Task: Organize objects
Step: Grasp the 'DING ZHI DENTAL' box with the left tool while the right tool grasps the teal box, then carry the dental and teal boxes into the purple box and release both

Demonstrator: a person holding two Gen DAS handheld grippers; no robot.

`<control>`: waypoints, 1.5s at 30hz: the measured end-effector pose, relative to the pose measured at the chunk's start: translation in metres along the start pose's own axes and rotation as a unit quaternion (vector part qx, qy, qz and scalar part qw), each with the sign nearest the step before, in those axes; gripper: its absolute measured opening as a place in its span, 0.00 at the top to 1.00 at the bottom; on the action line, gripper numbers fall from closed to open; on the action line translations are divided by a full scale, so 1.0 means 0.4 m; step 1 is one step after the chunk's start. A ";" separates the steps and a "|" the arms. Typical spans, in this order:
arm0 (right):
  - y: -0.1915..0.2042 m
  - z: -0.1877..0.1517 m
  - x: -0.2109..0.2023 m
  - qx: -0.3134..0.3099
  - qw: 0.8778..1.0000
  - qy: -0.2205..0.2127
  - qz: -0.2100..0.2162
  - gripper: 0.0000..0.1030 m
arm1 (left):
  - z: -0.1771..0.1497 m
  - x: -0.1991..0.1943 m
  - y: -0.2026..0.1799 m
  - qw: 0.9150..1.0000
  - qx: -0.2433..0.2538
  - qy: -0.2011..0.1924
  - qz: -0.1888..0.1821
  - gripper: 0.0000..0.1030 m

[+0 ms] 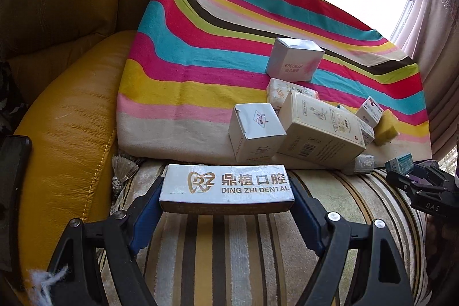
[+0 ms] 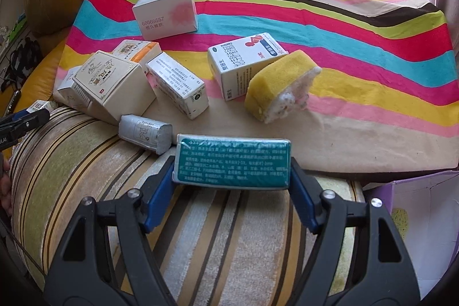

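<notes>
- Yellow leather sofa [image 1: 66, 110] fills the nine o'clock side of the left wrist view, with bright window light and a lace curtain [image 1: 430, 27] at one to two o'clock.
- Rainbow-striped cloth [image 1: 200, 53] covers the cushion in the middle; a brown-and-cream striped cushion [image 1: 229, 242] lies below it at six o'clock.
- Cream box [image 2: 112, 82] leans tilted at nine o'clock of the right wrist view, touching smaller boxes around it.
- White box with a pink blot [image 2: 166, 13] stands apart at eleven o'clock.
- Red-and-blue printed box [image 2: 243, 62] sits at centre, with a yellow sponge [image 2: 275, 85] leaning against it.
- Narrow white box [image 2: 178, 85] lies between the cream box and the printed one.
- Grey wrapped roll [image 2: 146, 136] rests just beside the cloth's edge.
- Left gripper [image 1: 226, 191] has its blue pads pressed on both ends of a silver dental box [image 1: 226, 185], held over the striped cushion.
- Right gripper [image 2: 232, 165] is likewise clamped across a teal box [image 2: 232, 162], partly spread to the box's length.
</notes>
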State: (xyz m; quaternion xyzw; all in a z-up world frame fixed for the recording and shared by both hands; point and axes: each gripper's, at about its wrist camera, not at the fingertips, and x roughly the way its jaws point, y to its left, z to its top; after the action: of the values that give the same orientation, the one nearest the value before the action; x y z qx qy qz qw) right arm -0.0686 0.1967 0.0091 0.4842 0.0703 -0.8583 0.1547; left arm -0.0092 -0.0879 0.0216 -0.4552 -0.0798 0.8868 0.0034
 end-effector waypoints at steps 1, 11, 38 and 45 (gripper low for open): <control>-0.003 -0.005 -0.006 0.003 1.000 -0.003 0.000 0.26 | -0.002 -0.004 -0.013 1.000 0.006 -0.003 -0.003 0.20; -0.048 -0.073 -0.082 0.044 0.999 -0.027 -0.003 0.26 | -0.040 -0.035 -0.172 0.995 0.072 -0.031 -0.057 0.20; -0.344 -0.292 -0.260 0.190 0.978 -0.048 -0.076 0.26 | -0.035 0.020 -0.584 0.962 0.219 -0.022 -0.164 0.20; -0.435 -0.355 -0.293 0.229 0.967 -0.045 -0.103 0.26 | -0.041 0.022 -0.697 0.945 0.267 -0.019 -0.186 0.20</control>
State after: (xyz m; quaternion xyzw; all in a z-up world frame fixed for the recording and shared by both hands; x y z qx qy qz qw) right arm 0.0451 0.4223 0.0300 0.4575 -0.0856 -0.8839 -0.0463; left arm -0.0196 0.1901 0.0454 -0.3982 0.0763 0.8675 0.2883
